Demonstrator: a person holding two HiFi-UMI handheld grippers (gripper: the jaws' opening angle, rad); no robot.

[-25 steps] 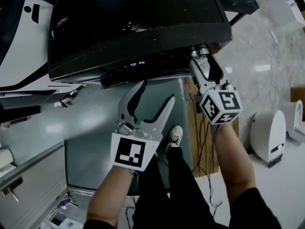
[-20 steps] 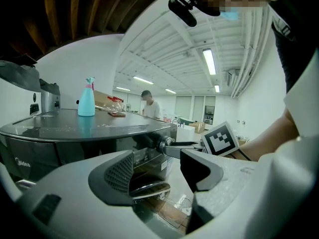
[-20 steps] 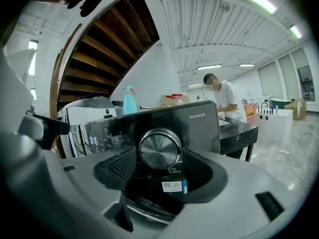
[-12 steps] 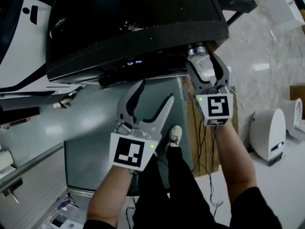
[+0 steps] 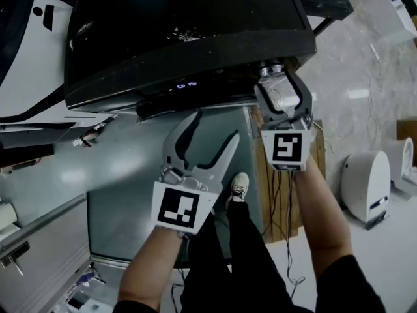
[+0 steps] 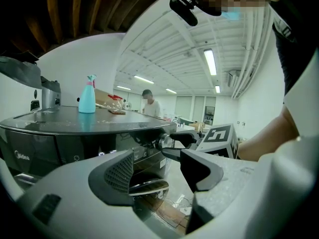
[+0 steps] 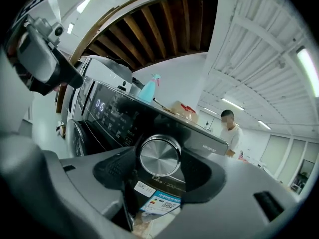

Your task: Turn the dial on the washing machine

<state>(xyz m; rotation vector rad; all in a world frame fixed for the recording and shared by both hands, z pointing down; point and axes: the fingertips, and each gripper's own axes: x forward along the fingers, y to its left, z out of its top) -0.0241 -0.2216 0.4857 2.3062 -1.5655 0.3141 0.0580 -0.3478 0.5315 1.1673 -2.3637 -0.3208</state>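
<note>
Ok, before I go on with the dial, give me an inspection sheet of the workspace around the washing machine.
Surface: top of the washing machine, dark, with scattered crumbs.
Job's things: dial at the right end of the front panel; display lit.
Clutter: teal spray bottle and a packet on the top.
Grippers: left gripper open, empty, held off the machine's front. Right gripper has a jaw on either side of the dial; its jaws have just been opening, and slim gaps seem to show at the pads.
Cables: thin wires hang to the right of the machine.
Surroundings: white device on the floor; a person stands far behind.
</note>
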